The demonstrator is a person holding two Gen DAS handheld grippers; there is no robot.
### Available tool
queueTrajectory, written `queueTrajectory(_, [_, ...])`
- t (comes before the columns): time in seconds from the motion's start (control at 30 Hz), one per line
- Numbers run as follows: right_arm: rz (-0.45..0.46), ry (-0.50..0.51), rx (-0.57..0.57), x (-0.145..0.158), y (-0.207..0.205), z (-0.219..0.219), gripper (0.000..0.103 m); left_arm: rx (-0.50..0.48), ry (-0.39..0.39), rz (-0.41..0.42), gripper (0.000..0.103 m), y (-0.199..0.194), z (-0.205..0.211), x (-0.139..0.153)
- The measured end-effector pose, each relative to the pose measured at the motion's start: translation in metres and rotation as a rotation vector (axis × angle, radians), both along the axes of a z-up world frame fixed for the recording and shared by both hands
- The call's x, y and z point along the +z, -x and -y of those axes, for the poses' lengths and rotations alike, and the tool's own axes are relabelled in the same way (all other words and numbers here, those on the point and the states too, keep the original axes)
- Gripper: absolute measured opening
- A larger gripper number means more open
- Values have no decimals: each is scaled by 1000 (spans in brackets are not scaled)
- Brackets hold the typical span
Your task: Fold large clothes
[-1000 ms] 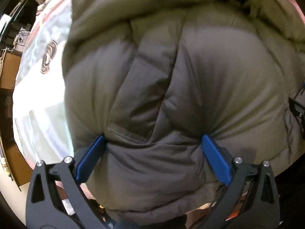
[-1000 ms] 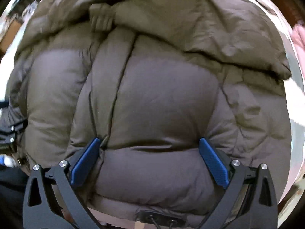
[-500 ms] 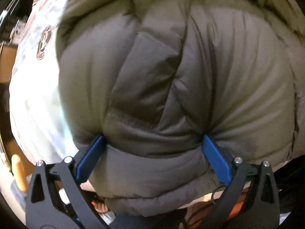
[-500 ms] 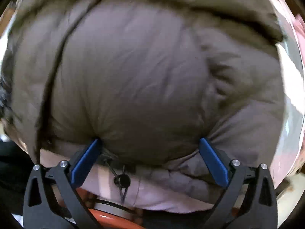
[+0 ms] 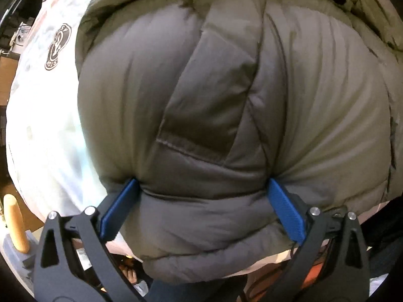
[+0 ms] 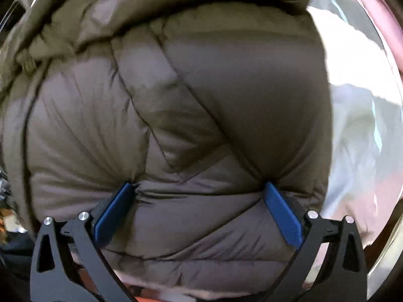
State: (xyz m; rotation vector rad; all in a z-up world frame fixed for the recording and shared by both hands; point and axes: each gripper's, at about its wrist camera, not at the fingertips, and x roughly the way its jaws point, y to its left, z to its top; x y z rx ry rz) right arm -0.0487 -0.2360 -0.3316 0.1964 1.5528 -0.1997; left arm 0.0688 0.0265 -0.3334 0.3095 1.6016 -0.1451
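A large grey-brown puffer jacket (image 5: 226, 100) fills the left wrist view and also the right wrist view (image 6: 176, 125). My left gripper (image 5: 201, 193) has its jaws wide apart, with a thick roll of the jacket's near edge bulging between the blue pads (image 5: 284, 209). My right gripper (image 6: 199, 196) stands the same way on another part of the near edge, its blue pads (image 6: 282, 214) pressed into the padding. The jacket's olive hood or collar folds (image 6: 126, 25) lie at the far side.
A pale bedsheet with a round dark logo (image 5: 58, 47) lies left of the jacket. White and pink bedding (image 6: 365, 125) lies right of it. A wooden post (image 5: 16, 224) stands at the lower left. Orange and dark items show below the jacket edge.
Both grippers have lifted and carried the jacket's near edge forward over the rest of the jacket. In the right view the drawstring toggle and lining have gone out of sight.
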Motion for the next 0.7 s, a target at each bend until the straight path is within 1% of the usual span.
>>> queueTrajectory(0.03, [-3,13,8,1,-2,-4,102,4,-13,-2,101,0,0,1])
queueTrajectory(0.07, [-7,15,1,3,-3,-5,102,25,-29,0,101,-3,3,8])
queueTrajectory(0.1, [-16,10,-27,8,-8,-8,102,33,-21,11,101,-9,10,15])
queueTrajectory(0.13, [11,-10,-61,19,-13,-12,102,40,18,58,100,-13,14,33])
queueTrajectory(0.17, [71,-37,-94,33,-19,-14,102,43,45,100,101,-19,13,47])
queueTrajectory(0.2, [121,-52,-122,46,-24,-21,102,52,65,157,101,-23,11,63])
queueTrajectory(0.23, [149,-64,-139,57,-32,-26,102,65,70,207,101,-28,11,75])
queueTrajectory(0.27, [169,-91,-140,69,-47,-34,102,88,64,255,101,-36,11,85])
queueTrajectory(0.3, [180,-122,-125,76,-60,-43,102,103,62,275,101,-46,13,89])
queueTrajectory(0.37, [226,-211,-67,94,-96,-66,102,132,63,295,101,-64,7,88])
queueTrajectory(0.4, [274,-235,-25,103,-121,-79,102,147,57,301,101,-72,-4,86])
queueTrajectory(0.43, [314,-224,2,110,-143,-85,102,171,35,308,101,-84,-4,81])
queueTrajectory(0.47, [374,-171,30,115,-166,-99,102,190,20,316,101,-88,-9,80])
queueTrajectory(0.5, [414,-130,44,115,-187,-99,102,216,4,331,101,-95,-18,75])
queueTrajectory(0.53, [459,-98,59,112,-200,-108,102,239,-5,352,101,-102,-21,81])
queueTrajectory(0.57, [482,-95,77,111,-206,-111,97,268,-2,387,101,-115,-25,84])
queueTrajectory(0.6, [470,-105,91,100,-220,-113,82,287,15,413,101,-128,-30,86])
queueTrajectory(0.63, [417,-108,75,85,-220,-97,73,310,32,434,101,-137,-32,87])
queueTrajectory(0.67, [346,-103,39,73,-236,-88,64,326,22,419,101,-154,-42,77])
queueTrajectory(0.7, [266,-113,-14,51,-243,-87,64,345,-1,386,101,-160,-44,70])
